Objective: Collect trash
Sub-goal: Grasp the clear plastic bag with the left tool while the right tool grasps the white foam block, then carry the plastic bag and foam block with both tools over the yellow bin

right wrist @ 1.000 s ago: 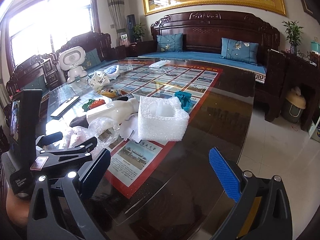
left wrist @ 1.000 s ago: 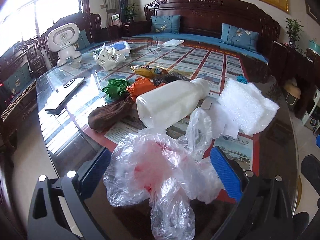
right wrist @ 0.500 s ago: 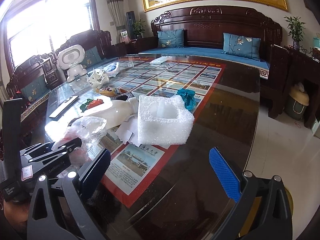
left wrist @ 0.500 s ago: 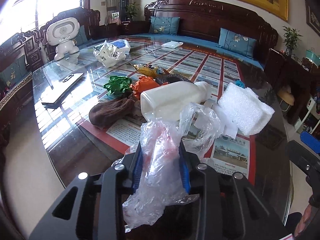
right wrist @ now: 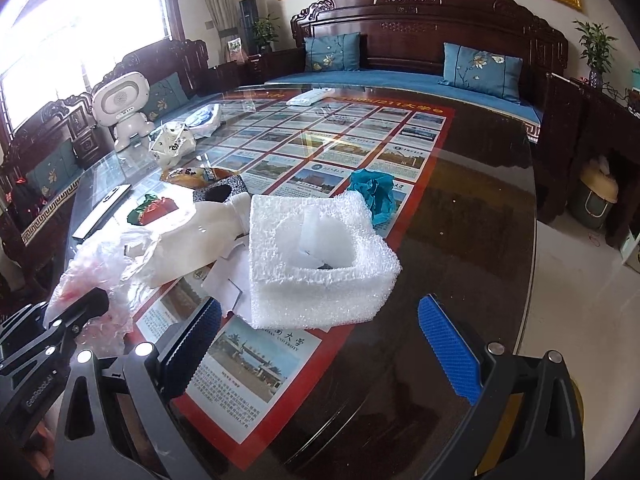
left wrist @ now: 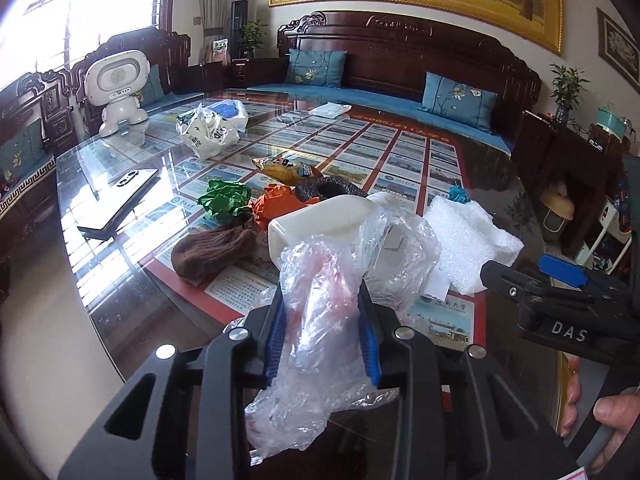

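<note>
My left gripper (left wrist: 322,332) is shut on a crumpled clear plastic bag (left wrist: 320,320) with red marks and holds it above the glass table (left wrist: 120,280); the bag also shows in the right wrist view (right wrist: 100,268). Behind it lies a white plastic bottle (left wrist: 316,224) on its side. My right gripper (right wrist: 324,344) is open and empty, just in front of a white foam block (right wrist: 320,256). It also shows in the left wrist view (left wrist: 560,276).
More scraps lie on the table: a brown sock (left wrist: 216,248), green (left wrist: 224,200) and orange (left wrist: 276,204) paper balls, a snack wrapper (left wrist: 284,168), teal paper (right wrist: 372,192), a white bag (left wrist: 208,132), a phone (left wrist: 128,180) and a toy robot (left wrist: 120,84).
My left gripper closed on the plastic bag and lifted it off the table. My right gripper moved forward toward the foam block, still open.
</note>
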A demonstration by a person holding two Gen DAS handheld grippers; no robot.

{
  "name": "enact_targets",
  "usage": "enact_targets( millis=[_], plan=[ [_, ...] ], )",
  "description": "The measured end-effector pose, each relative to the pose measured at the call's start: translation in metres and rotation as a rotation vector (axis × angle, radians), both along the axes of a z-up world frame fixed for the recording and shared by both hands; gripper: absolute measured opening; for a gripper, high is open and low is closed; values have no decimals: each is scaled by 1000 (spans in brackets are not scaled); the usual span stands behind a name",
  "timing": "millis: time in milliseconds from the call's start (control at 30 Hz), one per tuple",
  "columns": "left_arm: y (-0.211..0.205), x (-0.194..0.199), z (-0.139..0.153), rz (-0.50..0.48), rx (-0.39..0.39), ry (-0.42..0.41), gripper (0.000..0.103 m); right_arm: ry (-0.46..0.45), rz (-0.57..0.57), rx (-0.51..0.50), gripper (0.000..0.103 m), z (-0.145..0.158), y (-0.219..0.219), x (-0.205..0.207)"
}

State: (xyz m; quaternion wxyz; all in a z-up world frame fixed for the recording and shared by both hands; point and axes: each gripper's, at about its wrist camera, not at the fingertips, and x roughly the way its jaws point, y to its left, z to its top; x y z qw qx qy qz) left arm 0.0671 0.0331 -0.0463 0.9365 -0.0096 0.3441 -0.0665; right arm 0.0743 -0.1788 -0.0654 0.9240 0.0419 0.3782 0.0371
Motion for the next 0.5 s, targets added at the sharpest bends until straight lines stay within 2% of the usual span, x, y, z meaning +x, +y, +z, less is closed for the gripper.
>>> enact_targets(
  millis=[367, 500],
  plan=[
    [-4, 10, -2, 2, 14, 5, 34, 119, 39, 119, 95, -20, -11, 41],
    [-6, 11, -3, -1, 17, 7, 34, 120, 28, 110, 95, -22, -9, 45]
  ],
)
